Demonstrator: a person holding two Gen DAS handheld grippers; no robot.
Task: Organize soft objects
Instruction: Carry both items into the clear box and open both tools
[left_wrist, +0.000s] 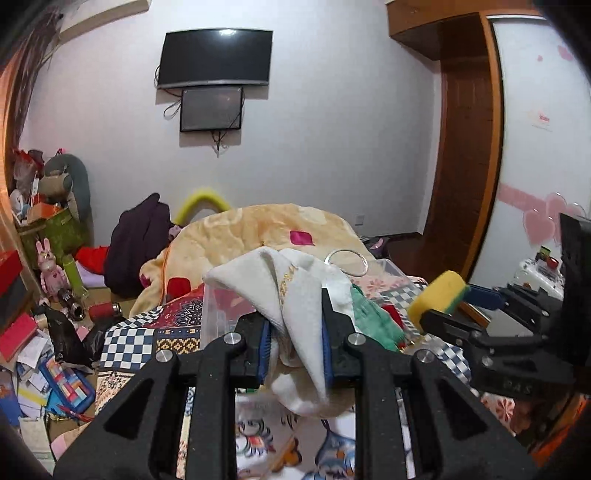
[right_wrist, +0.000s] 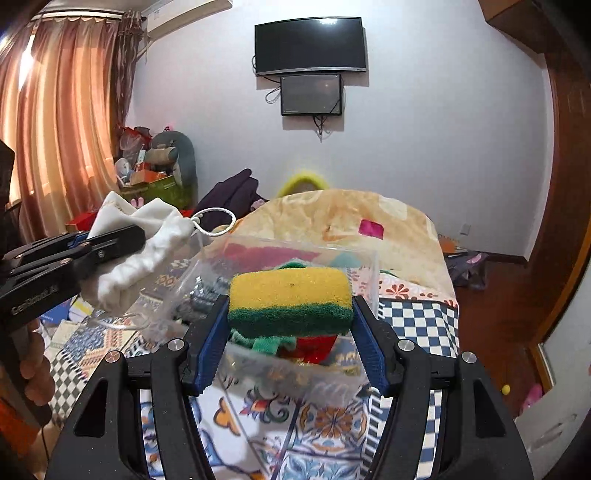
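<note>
Right now both claws are holding something soft up in the air above the bed (right_wrist: 417, 317). The right claw (right_wrist: 291, 328) is squeezed onto a sponge (right_wrist: 290, 295), yellow on top and green below. The sponge lies sideways, its long side going across from one finger to the other, and the fingers (right_wrist: 208, 343) press on its two short ends.

The clear box (right_wrist: 364, 275) sits on the patterned bed cover, just past the sponge and a bit lower. Its open top faces up. Some green and red soft things already lie inside it. So the sponge looks like it only needs to go a little forward and down to land in the box. I think the right claw is the nearer one to the box opening.

The left claw (left_wrist: 295, 343) is clamped on a white cloth (left_wrist: 295, 295). The cloth sticks up above the fingers and also hangs down below them. From the left camera the box (left_wrist: 214, 314) lies just behind the cloth. From the right camera the cloth (right_wrist: 147, 236) sits off to the left of the box, near its left rim.

The floppy cloth could catch on the rim, so I would guess the sponge is easier to drop in first
</note>
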